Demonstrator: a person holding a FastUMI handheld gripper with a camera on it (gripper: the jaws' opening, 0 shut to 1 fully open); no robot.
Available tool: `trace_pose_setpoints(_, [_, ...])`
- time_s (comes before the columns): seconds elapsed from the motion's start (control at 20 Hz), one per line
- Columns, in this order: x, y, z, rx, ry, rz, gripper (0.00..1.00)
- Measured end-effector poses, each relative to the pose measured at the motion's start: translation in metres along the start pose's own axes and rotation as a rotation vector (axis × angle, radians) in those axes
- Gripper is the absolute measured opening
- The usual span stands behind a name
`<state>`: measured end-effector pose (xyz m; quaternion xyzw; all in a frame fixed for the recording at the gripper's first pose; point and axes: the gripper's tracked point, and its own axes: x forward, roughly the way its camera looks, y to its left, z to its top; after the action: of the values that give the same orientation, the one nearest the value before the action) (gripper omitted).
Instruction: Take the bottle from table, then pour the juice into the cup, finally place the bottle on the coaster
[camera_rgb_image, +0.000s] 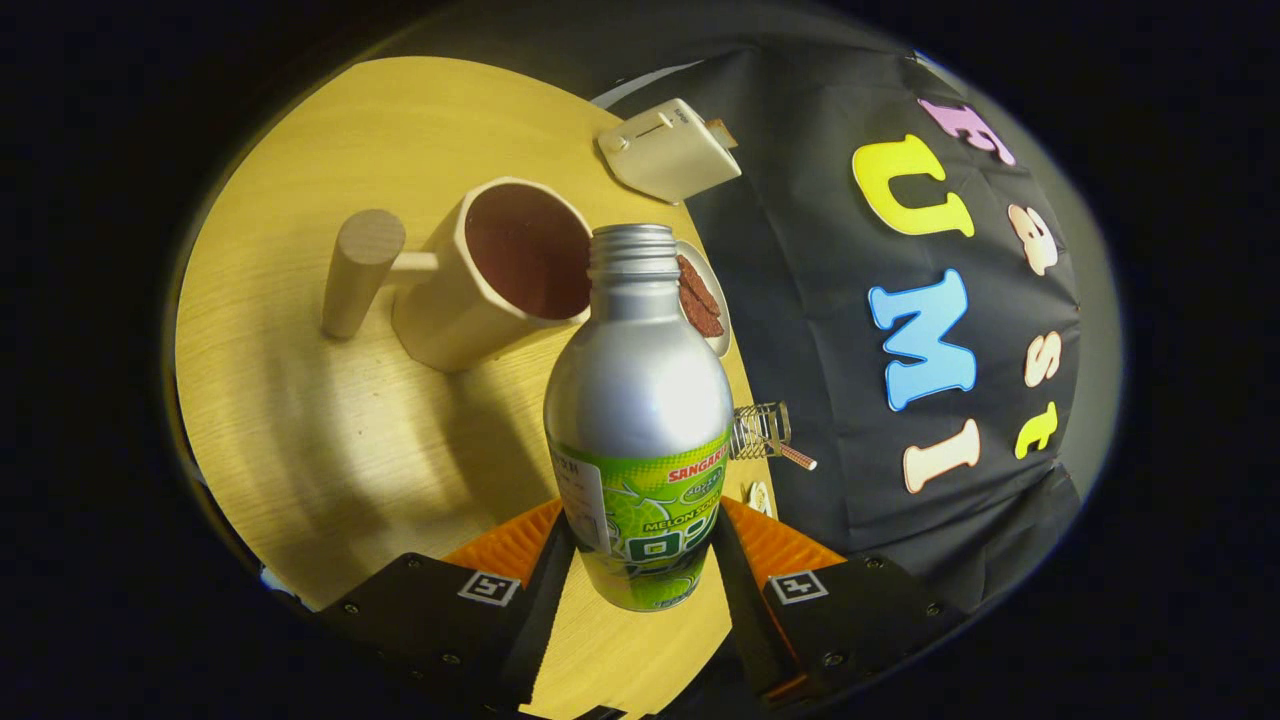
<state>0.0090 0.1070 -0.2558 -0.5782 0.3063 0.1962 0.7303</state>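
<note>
With bare pale wooden tabletop (300, 420) to one side, the gripper (640, 555) clamps both fingers on the capless silver green-labelled bottle (640, 400), its mouth beside the beige wooden-handled cup's (490, 280) rim.

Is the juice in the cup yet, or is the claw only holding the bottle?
Done: the claw has the bottle pinched between both fingers, lifted off the table. In hand: its open mouth sits beside the cup, but no stream shows. Left: pouring the juice, then setting the bottle on the coaster.

"SANGARIA", "MELON SODA" on bottle (638, 420) label
</note>
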Motion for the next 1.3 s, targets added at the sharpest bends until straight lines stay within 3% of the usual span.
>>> trace_pose_setpoints(1.3, [-0.002,-0.029,0.0,-0.344,0.129,-0.036,0.76])
